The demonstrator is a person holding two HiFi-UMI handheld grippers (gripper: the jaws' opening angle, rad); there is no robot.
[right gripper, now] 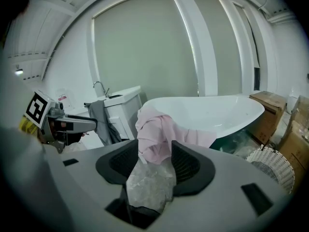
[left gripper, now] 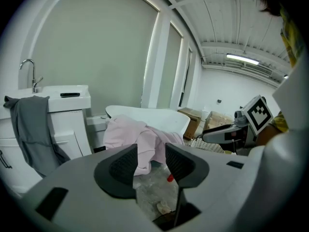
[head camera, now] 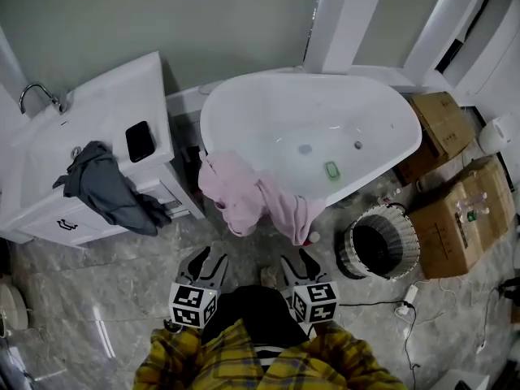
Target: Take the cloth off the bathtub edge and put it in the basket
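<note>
A pink cloth [head camera: 248, 195] hangs over the near left rim of the white bathtub [head camera: 382, 112], trailing toward the floor. The same pink cloth [left gripper: 137, 137] [right gripper: 154, 134] lies ahead of both grippers, some way off. My left gripper [head camera: 205, 260] and right gripper [head camera: 299, 260] hover side by side over the floor just short of it, both open with nothing between the jaws. A white wicker basket [head camera: 380, 242] stands on the floor to the right of the tub's near end, and the basket [right gripper: 270, 166] shows low at the right in the right gripper view.
A white vanity cabinet [head camera: 97, 112] with a tap, a dark phone [head camera: 140, 140] and a grey cloth [head camera: 106, 187] draped over its edge stands at the left. Cardboard boxes [head camera: 463, 210] sit right of the basket. A cable and plug [head camera: 406, 299] lie on the marble floor.
</note>
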